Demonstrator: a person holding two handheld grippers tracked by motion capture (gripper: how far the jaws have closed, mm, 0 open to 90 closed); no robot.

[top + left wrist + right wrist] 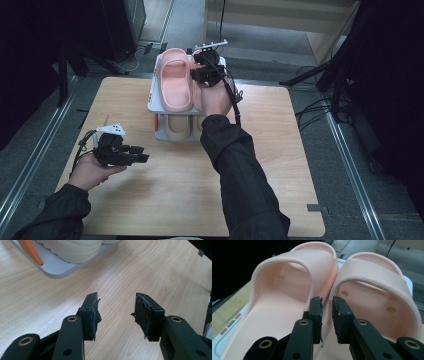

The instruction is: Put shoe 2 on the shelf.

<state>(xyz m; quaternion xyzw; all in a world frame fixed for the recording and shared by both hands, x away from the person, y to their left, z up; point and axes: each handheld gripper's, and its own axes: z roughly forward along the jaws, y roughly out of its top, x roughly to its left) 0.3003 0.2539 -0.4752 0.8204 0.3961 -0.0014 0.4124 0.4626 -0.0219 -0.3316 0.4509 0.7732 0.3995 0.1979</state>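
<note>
Right hand-held gripper, jaws nearly together around the adjoining side walls of two pink slippers.

A light wooden surface with rounded corners spreads beneath and ahead of the left hand-held gripper. A pair of cream slippers sits on the grey lower tray, below the right hand-held gripper, beside an orange upright. Grey carpeted floor surrounds it; black cables lie to the right.

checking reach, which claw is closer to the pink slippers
Right. The right claw sits at the pink slippers on the rack; the left claw hovers over the table, well short.
</note>
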